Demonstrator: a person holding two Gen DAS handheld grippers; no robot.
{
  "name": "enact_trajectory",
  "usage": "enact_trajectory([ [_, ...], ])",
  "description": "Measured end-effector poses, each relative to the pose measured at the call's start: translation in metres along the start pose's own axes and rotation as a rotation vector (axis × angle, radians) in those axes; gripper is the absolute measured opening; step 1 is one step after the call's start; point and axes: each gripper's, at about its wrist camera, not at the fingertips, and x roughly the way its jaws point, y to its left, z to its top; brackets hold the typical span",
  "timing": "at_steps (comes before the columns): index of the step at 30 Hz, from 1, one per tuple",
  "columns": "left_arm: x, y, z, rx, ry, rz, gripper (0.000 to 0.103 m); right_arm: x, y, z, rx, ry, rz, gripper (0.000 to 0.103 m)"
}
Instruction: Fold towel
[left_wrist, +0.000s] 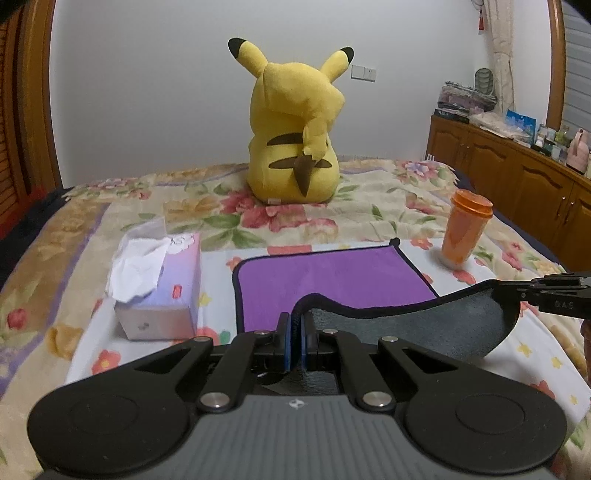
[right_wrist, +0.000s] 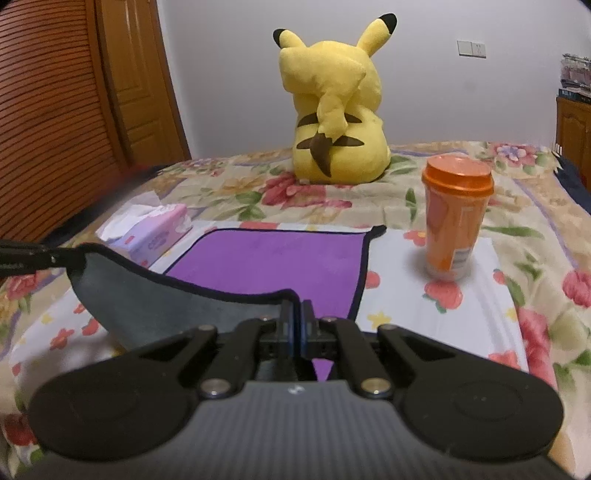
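1. My left gripper (left_wrist: 295, 332) is closed on the near edge of the towel (left_wrist: 332, 273). Its 2 blue-faced fingers (left_wrist: 283, 339) pinch the dark hem between them, with no visible gap.

2. My right gripper (right_wrist: 297, 325) is likewise clamped on the towel's near edge, at the other corner. Its fingers (right_wrist: 286, 328) press together with the hem between them.

3. Between my 2 grippers the near edge is lifted off the bed (left_wrist: 369, 206). The raised strip sags in a curve and shows the towel's grey underside (right_wrist: 147, 295). In the left wrist view my right gripper enters from the right border, holding the far end of that grey strip; in the right wrist view my left gripper enters from the left border in the same way.

4. Beyond the raised strip, the rest of the towel lies flat, purple side up, on a white flower-printed cloth (right_wrist: 424, 325) spread over the floral bed cover. A dark binding runs round the towel's edge.

5. A tissue box (left_wrist: 162, 288) stands just beside the towel's left edge, with 1 white tissue pulled up from its slot.

6. An orange cup with a lid (right_wrist: 456, 218) stands upright near the towel's far right corner, apart from it.

7. Farther back, a yellow plush toy (left_wrist: 295, 136) sits on the bed with its back toward me, well apart from the towel.

8. Behind the bed is a plain wall. A wooden cabinet (left_wrist: 517, 173) carrying assorted items stands at the right, and a wooden door (right_wrist: 136, 81) at the left.
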Motion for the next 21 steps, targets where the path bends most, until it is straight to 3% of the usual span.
enact_trajectory([
  [21, 0.038, 0.019, 0.052, -0.019, -0.047, 0.007, 0.006, 0.033, 0.0, 0.054, -0.107, -0.062, -0.017, 0.004],
])
